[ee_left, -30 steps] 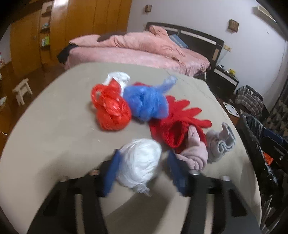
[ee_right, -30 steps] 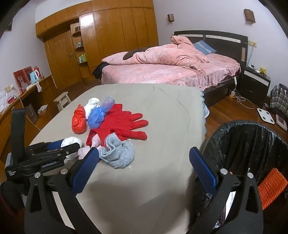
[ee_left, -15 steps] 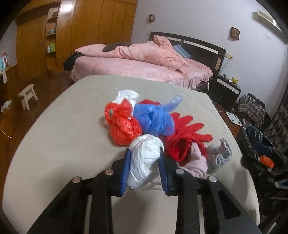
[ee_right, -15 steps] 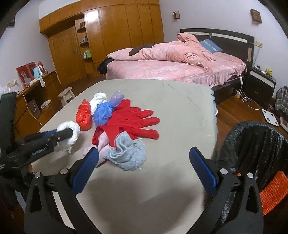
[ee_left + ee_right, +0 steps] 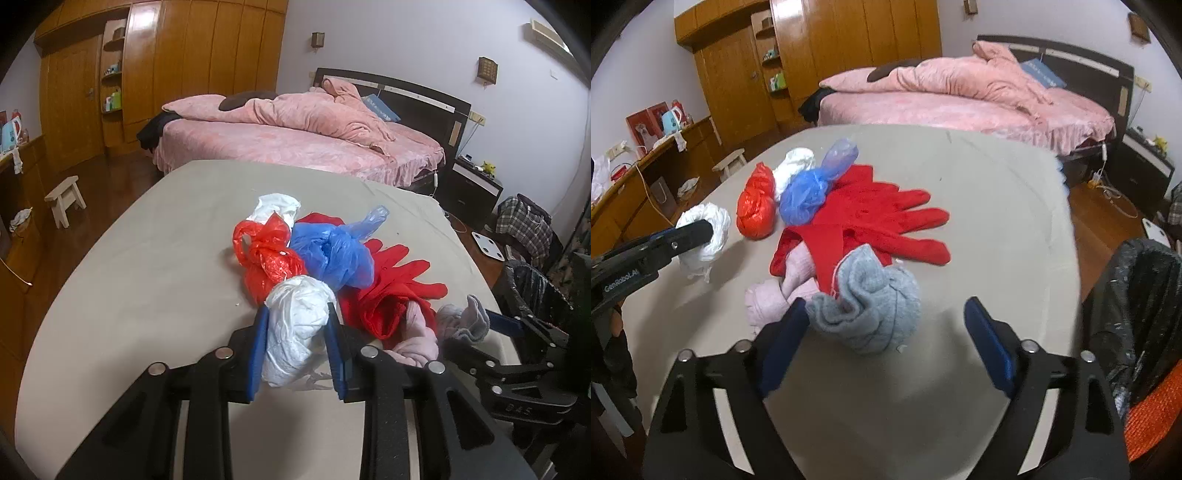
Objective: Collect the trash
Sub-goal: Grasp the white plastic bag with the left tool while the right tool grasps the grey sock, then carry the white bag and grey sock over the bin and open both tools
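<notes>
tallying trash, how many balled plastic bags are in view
4: white bag held between the left gripper fingers; red bag, blue bag and another white bag on the table. Others may be hidden.

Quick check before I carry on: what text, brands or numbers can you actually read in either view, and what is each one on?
"GenRobot.AI": on the left gripper body, right wrist view; last letters cut off by its edge.
"BAS" or similar: on the right gripper body, left wrist view; too blurred to confirm.
Red box print on the sideboard: unreadable.

The left hand-held gripper [image 5: 297,338] had its two blue fingers [image 5: 258,354] pinched in on a white bag [image 5: 295,328], held low and level. The right hand-held gripper [image 5: 886,332] pointed forward with its jaws spread wide.
</notes>
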`<control>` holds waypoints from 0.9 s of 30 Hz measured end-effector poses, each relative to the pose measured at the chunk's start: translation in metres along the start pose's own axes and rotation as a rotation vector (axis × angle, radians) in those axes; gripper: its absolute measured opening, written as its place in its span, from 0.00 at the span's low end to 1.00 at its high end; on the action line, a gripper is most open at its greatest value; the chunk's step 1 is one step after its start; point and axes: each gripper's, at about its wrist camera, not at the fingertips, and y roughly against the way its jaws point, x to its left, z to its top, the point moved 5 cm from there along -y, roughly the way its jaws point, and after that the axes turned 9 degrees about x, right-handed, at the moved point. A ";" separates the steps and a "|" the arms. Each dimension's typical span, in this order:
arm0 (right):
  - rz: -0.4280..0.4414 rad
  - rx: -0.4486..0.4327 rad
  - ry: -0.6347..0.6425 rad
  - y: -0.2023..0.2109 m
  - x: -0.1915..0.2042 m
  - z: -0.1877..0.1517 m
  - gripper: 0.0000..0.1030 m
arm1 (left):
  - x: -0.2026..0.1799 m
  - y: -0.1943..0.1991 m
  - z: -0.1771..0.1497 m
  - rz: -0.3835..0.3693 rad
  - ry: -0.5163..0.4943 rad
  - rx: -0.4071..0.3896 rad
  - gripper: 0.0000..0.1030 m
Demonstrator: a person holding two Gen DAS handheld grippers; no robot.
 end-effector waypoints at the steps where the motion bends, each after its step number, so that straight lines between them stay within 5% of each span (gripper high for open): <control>1: 0.009 0.012 0.000 -0.002 0.000 0.000 0.69 | -0.001 -0.001 0.001 -0.001 -0.001 0.001 0.29; 3: 0.051 0.037 0.006 -0.005 0.002 -0.001 0.55 | -0.002 -0.001 0.001 -0.001 -0.004 0.001 0.29; 7: 0.058 0.042 0.007 -0.003 0.002 -0.003 0.46 | -0.005 -0.001 0.001 -0.005 -0.011 0.001 0.29; 27: 0.046 -0.075 -0.051 0.063 -0.019 0.010 0.44 | -0.036 0.031 0.019 -0.029 -0.047 -0.086 0.29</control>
